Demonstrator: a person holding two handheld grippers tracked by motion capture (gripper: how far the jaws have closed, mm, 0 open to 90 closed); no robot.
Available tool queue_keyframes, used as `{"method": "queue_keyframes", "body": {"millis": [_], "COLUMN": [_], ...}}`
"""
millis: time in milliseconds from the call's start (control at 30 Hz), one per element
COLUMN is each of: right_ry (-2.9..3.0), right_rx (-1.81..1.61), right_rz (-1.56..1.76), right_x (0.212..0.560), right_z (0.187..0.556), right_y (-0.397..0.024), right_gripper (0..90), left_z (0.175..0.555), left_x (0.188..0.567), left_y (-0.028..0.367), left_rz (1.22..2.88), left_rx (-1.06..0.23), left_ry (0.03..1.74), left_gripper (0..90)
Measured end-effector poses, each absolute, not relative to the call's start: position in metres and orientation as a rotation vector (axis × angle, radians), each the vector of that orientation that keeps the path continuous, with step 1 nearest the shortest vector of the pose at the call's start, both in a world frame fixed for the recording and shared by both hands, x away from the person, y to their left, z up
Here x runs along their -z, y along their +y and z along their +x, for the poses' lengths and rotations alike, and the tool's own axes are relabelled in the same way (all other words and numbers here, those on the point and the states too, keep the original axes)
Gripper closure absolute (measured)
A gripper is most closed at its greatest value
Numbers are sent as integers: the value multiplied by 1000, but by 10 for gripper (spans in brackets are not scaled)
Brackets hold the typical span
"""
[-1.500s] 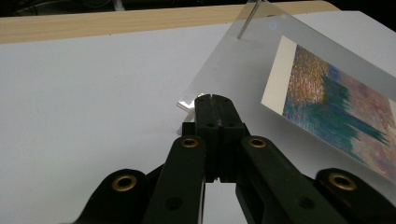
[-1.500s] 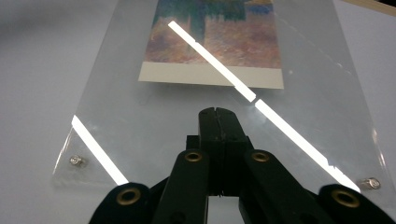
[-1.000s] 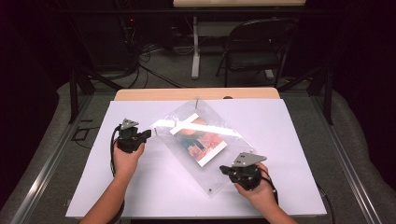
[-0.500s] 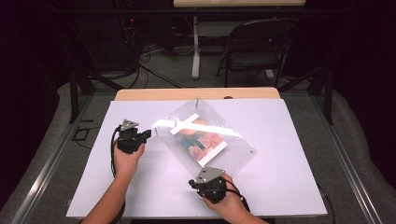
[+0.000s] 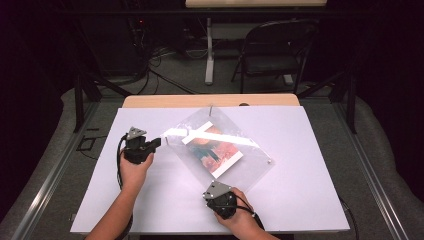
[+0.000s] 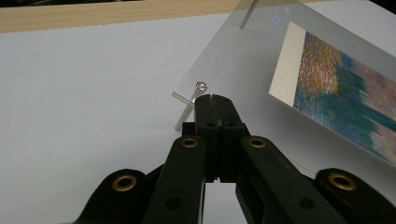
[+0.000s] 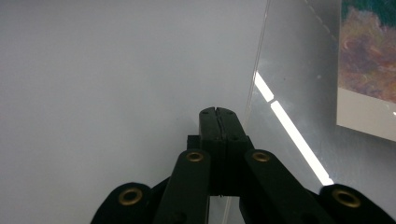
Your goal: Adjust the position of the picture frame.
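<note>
Your left gripper (image 5: 159,142), jaws pressed together, sits at the corner of the clear acrylic picture frame (image 5: 218,148) lying on the white table (image 5: 300,175). Your right gripper (image 5: 216,194), jaws together too, sits against its near edge.

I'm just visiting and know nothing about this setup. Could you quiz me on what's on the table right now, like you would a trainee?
1. True or false: the left gripper has its jaws spread wide open.
2. The colourful picture lies: A) inside a clear acrylic frame; B) under a book; C) in a box.
3. Which gripper sits at the frame's corner with the small screw?

Key: 1 false, they are shut together. 2 A. 3 The left gripper; the right gripper is at the near corner.
</note>
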State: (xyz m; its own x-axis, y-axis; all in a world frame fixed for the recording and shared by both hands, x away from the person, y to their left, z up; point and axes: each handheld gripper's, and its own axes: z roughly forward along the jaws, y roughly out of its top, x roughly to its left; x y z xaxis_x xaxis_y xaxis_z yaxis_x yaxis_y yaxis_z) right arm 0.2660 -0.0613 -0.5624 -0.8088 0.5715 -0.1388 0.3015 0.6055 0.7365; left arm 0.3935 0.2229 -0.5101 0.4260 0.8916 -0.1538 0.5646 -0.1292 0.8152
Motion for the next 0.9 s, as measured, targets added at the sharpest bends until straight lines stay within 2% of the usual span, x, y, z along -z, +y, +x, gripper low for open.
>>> {"method": "queue_keyframes", "body": {"millis": [333, 700, 900], "right_ry": [2485, 2468, 2465], "right_rx": [-988, -952, -949], "right_rz": [738, 833, 880], "right_x": [560, 559, 558], "right_z": [267, 277, 282], "right_y": [-71, -92, -101], "right_gripper": [900, 900, 900], "left_z": [396, 404, 415], "left_x": [512, 540, 550], "left_y": [232, 227, 212], "left_rz": [1793, 1813, 1849], "left_rx": [-467, -451, -506], "left_ry": [1264, 1307, 1277], "left_gripper": [900, 897, 811]}}
